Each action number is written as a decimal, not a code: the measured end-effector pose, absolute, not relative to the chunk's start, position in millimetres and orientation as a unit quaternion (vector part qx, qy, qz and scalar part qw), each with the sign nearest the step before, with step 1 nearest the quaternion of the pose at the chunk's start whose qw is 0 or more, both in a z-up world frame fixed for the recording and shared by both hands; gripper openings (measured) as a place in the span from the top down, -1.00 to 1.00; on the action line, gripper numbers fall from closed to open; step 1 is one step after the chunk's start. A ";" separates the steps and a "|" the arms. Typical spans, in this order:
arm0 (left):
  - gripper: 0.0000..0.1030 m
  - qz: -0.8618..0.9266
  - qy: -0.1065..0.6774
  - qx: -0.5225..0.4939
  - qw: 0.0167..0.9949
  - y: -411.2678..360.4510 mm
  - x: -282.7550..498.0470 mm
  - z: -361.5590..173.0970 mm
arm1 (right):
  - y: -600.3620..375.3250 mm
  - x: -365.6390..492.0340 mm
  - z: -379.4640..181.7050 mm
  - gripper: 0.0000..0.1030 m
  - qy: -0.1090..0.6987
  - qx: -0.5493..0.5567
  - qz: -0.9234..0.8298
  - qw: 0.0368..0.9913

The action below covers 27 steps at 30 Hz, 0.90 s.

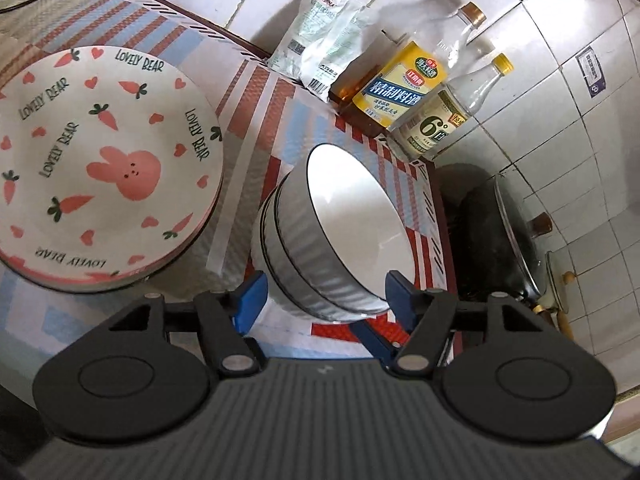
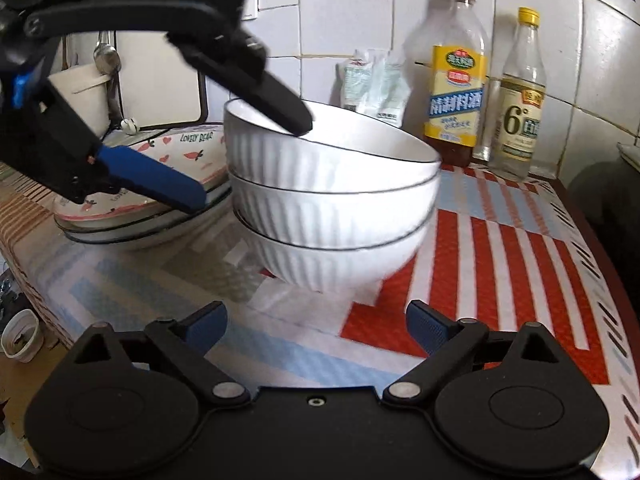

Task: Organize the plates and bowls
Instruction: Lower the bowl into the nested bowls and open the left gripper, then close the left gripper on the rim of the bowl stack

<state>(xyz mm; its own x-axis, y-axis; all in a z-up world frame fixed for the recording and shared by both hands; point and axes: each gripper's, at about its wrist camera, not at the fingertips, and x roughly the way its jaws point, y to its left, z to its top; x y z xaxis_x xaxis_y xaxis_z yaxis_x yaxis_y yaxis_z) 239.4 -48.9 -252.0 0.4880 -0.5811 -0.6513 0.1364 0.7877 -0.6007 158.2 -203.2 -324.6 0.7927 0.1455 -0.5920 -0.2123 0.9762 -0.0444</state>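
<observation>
A stack of three white ribbed bowls (image 1: 320, 256) (image 2: 332, 200) with dark rims stands on the striped mat, top bowl tilted. A stack of white plates (image 1: 100, 160) (image 2: 160, 184) with pink rabbit and carrot print lies to its left. My left gripper (image 1: 326, 300) is open above the bowl stack, one blue finger on each side of it, not touching; it shows in the right wrist view (image 2: 240, 156) over the bowls and plates. My right gripper (image 2: 316, 328) is open and empty, low in front of the bowls.
Two bottles (image 2: 456, 76) (image 2: 520, 96) and white packets (image 2: 376, 88) stand against the tiled wall behind the bowls. A dark wok (image 1: 496, 236) sits beyond the mat's right edge. A utensil holder (image 2: 84, 96) stands at the back left.
</observation>
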 end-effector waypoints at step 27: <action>0.16 -0.208 0.519 -0.122 0.820 -73.2 292.6 -265.4 | -200.7 185.6 -322.9 -1.00 0.296 -0.005 0.071 0.952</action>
<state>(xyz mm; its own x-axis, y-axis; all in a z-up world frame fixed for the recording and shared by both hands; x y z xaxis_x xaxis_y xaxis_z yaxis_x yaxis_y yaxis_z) 292.6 -73.2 -265.4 0.3747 -0.4678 -0.8005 0.2140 0.8837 -0.4162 185.6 -200.7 -322.9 0.8143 0.1329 -0.5651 -0.1383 0.9898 0.0335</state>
